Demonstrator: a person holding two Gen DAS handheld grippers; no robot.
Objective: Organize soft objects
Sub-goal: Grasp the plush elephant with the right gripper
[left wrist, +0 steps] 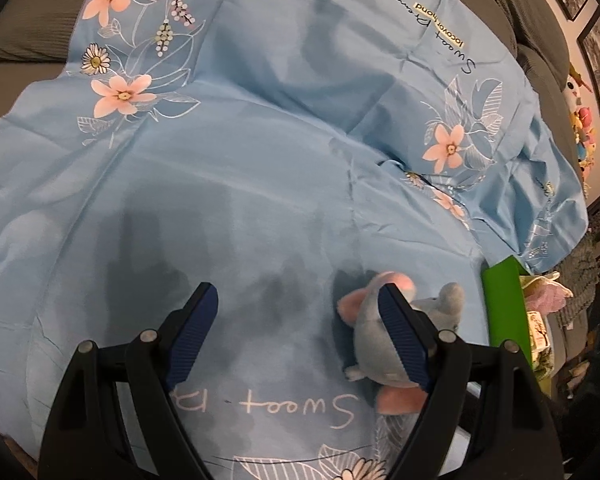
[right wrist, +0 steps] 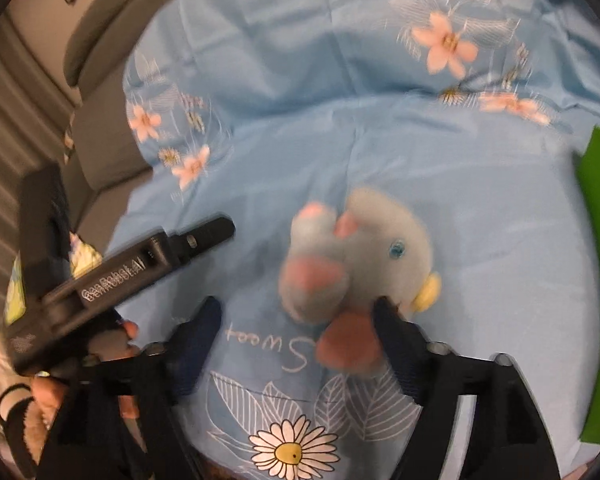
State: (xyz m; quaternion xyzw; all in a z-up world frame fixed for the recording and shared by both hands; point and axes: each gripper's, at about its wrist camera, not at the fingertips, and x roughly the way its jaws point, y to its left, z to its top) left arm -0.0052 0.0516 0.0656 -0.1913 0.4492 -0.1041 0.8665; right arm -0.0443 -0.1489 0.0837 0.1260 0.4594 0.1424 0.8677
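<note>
Sheet (left wrist: 260,160) of blue florals over grey sofa (left wrist: 28,28), both tongs spread

We see even, soft indoor light; dark shadows fall ahead of the left tool (left wrist: 296,336). The right view is motion-blurred, and both bend at their edges.

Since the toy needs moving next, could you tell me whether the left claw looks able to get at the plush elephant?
Probably yes. The left claw is open and empty, the plush elephant lies on the blue sheet by its right finger, and nothing lies between them.
</note>
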